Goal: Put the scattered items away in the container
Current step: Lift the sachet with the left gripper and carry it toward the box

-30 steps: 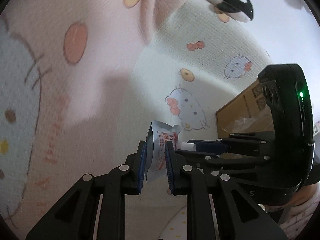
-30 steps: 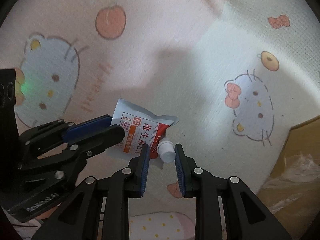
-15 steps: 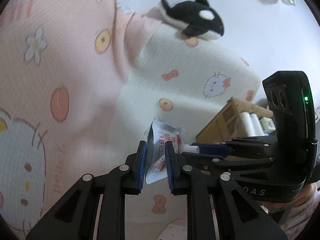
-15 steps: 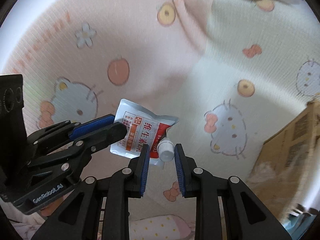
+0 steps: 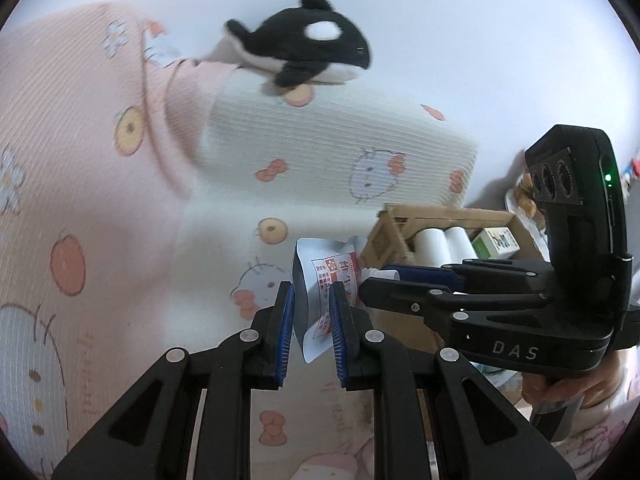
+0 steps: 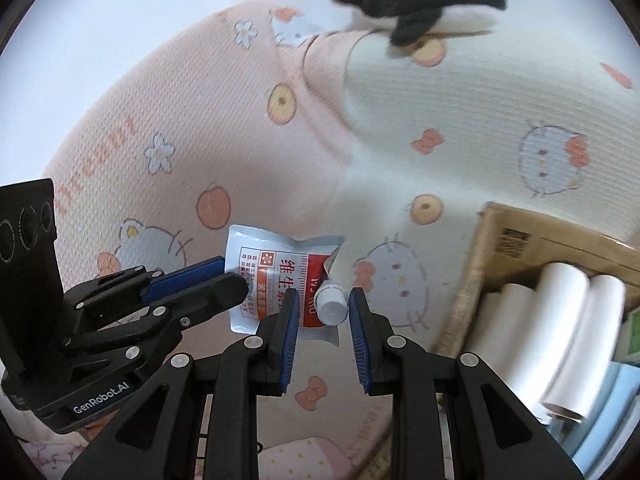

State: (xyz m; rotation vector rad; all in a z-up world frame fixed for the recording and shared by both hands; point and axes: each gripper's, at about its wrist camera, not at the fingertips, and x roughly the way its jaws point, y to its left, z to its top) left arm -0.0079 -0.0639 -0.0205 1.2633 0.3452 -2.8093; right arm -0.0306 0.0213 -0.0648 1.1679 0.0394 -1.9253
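**Pouch lifted between two grippers, box coming into sight**

Since a second ago both grippers have risen with the pouch: the patterned blanket has dropped away and the plush orca and the cardboard box have slid further into both views.

In the left wrist view, the left gripper (image 5: 311, 320) has its ribbed blue pads closed on the flat side of a soft foil pouch (image 5: 320, 280), silver-white with a red and orange printed panel; the film is creased and stands edge-on between the pads. The right gripper (image 6: 323, 312) is pinched down as far as it goes, its blue pads either side of the pouch's white screw cap (image 6: 330, 308), a short ridged plastic cylinder; a sliver of gap shows on each side of the cap, so whether the pads press it I cannot tell for certain. The pouch hangs in the air between the two tools, clear of the bedding.

Beneath lies a waffle-textured blanket (image 6: 224, 128), pink on one part and cream on the other, printed with cartoon cats, bows and fruit. A black-and-white plush orca (image 5: 304, 40) rests at its far edge. To the right, an open brown cardboard box (image 6: 516, 240) holds white paper rolls (image 6: 560, 320) and a small green-and-white carton (image 5: 496, 242). A hand (image 5: 568, 384) grips the right tool's handle.
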